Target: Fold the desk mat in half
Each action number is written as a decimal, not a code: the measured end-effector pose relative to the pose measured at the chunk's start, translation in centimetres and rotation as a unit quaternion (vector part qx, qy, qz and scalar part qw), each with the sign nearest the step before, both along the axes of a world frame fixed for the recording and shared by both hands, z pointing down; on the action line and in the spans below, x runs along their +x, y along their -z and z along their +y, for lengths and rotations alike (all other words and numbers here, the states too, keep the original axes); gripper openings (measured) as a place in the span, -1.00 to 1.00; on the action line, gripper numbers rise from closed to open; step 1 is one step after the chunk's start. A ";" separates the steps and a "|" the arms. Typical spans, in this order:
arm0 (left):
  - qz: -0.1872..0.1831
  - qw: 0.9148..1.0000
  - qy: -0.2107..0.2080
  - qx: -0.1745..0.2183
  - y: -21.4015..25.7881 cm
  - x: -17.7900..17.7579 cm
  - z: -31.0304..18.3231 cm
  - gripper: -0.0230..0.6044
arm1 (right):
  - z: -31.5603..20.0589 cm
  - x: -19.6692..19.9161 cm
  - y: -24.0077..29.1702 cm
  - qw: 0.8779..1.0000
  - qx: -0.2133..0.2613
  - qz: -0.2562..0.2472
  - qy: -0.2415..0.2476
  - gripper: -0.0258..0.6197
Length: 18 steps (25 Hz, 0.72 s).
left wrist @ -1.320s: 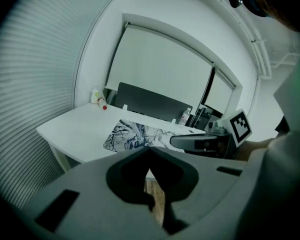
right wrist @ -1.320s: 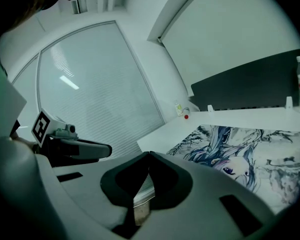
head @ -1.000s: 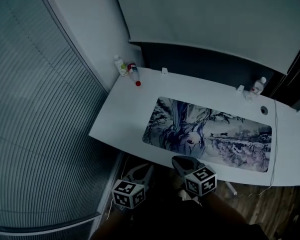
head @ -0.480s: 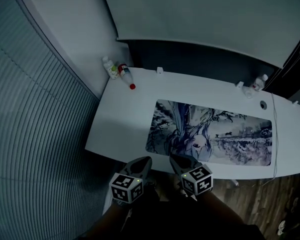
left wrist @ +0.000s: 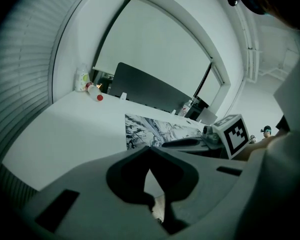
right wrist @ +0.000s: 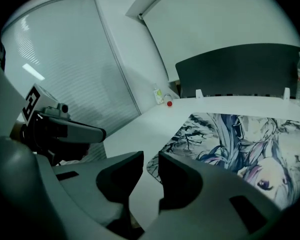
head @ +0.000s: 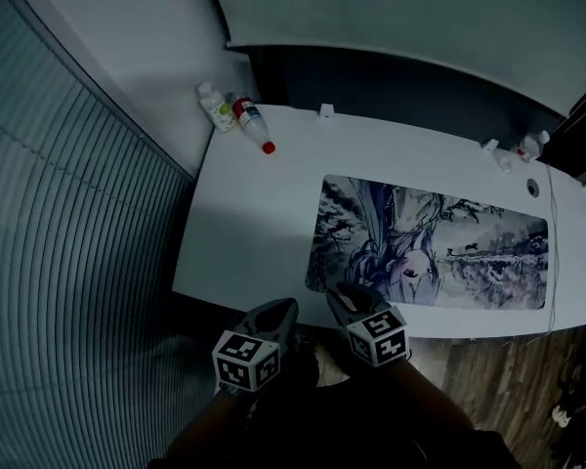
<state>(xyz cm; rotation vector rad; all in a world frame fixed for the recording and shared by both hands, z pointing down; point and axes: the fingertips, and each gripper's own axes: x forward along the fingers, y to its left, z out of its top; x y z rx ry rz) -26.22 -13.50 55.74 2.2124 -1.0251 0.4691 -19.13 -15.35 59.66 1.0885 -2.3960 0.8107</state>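
The left gripper [head: 284,308] tilts down at the near edge of the white desk [head: 244,213], jaws closed, empty. The right gripper [head: 338,291] beside it has just been opening a little, empty. The desk mat [head: 449,247] lies flat, right. Window blinds [head: 68,262] are far left.

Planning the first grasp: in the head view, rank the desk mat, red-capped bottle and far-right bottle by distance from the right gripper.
From the right gripper, jaws just been opening, nothing between them:
1. desk mat, its corner just ahead.
2. red-capped bottle, far left corner.
3. far-right bottle, far right corner.
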 end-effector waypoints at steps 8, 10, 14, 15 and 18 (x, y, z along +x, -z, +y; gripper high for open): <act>-0.007 0.999 -0.033 -0.016 -1.3 -2.0 -1.2 -0.91 | -1.1 -2.9 -4.2 0.998 -0.028 0.053 0.013 -0.50; -0.007 0.999 -0.042 -0.020 -1.8 -2.4 -1.3 -0.91 | -1.3 -3.7 -5.0 0.997 -0.034 0.063 0.018 -0.46; -0.006 0.998 -0.056 -0.025 -2.1 -2.8 -2.1 -0.91 | -1.5 -4.5 -6.5 0.993 -0.032 0.112 0.036 -0.44; -0.005 0.998 -0.059 -0.026 -2.1 -2.8 -2.3 -0.91 | -1.5 -4.6 -6.9 0.990 -0.032 0.129 0.043 -0.44; -0.003 0.998 -0.064 -0.027 -2.3 -3.1 -3.0 -0.91 | -1.5 -4.6 -7.8 0.984 -0.034 0.170 0.047 -0.44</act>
